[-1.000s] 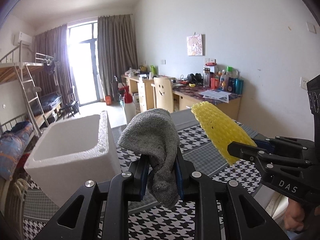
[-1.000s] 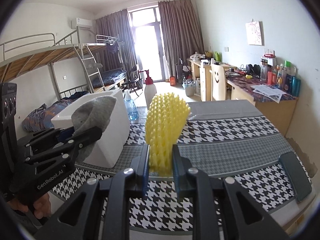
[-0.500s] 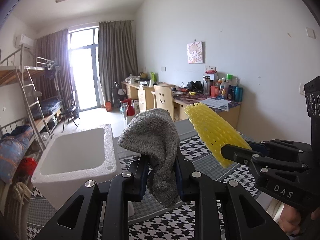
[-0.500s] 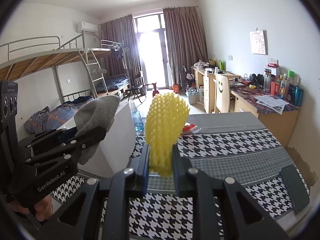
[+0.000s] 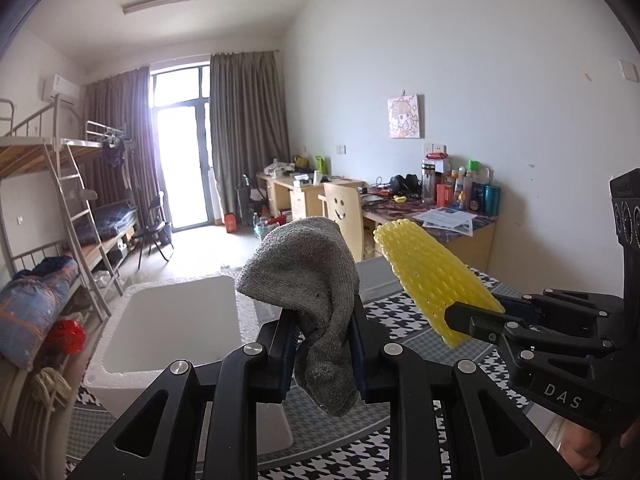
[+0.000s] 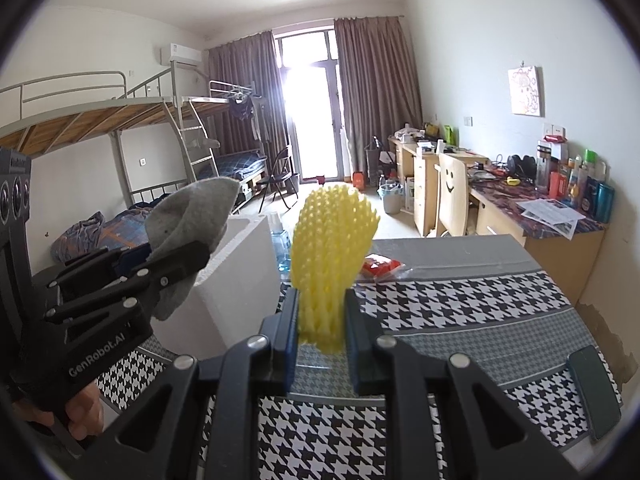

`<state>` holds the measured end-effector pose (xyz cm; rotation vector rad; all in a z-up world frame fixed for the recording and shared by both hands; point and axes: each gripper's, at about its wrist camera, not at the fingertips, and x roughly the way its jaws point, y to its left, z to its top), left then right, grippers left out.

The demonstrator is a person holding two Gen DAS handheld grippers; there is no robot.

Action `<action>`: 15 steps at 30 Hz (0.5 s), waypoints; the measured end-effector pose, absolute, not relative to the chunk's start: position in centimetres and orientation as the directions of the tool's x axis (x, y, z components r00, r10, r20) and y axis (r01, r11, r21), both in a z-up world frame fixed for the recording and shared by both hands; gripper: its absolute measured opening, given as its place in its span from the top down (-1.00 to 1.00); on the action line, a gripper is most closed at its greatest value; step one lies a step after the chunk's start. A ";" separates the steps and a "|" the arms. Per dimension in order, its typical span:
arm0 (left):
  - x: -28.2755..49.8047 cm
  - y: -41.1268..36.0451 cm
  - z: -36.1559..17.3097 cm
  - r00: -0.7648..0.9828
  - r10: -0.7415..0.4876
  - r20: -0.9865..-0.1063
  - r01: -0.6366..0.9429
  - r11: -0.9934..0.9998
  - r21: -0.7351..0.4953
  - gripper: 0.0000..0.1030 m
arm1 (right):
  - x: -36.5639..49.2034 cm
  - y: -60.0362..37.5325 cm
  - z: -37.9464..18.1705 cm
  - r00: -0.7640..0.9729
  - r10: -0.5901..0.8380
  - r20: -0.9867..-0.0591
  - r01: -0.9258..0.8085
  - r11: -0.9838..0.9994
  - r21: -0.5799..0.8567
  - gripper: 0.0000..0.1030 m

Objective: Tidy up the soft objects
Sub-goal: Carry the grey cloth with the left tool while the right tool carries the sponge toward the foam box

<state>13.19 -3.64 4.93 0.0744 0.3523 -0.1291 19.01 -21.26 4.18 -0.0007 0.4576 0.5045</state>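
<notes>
Rising higher above the tabletop [image 6: 460, 312] now, left claw [image 5: 322, 354] clamping grey sock [image 5: 308, 280], right claw [image 6: 322, 332] pinching yellow foam net [image 6: 332, 236]; nearing white foam box [image 5: 168, 320], likely drop-off.

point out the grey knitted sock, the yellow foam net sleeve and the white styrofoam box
grey knitted sock [image 5: 308, 272], left wrist view, on its bunched upper fold
yellow foam net sleeve [image 6: 332, 236], right wrist view, mid body above the jaws
white styrofoam box [image 5: 172, 324], left wrist view, on its inner wall
</notes>
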 end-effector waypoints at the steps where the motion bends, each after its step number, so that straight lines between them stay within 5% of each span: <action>1: 13.3 -3.6 5.0 0.931 -0.111 -0.348 0.136 0.990 0.049 0.51 | 19.1 -21.3 4.2 0.776 0.469 -0.422 -0.469 0.876 0.112 0.53; 15: 14.2 -1.3 5.7 0.941 -0.039 -0.337 0.058 0.997 0.045 0.51 | 20.4 -19.4 4.9 0.748 0.520 -0.412 -0.525 0.844 0.112 0.53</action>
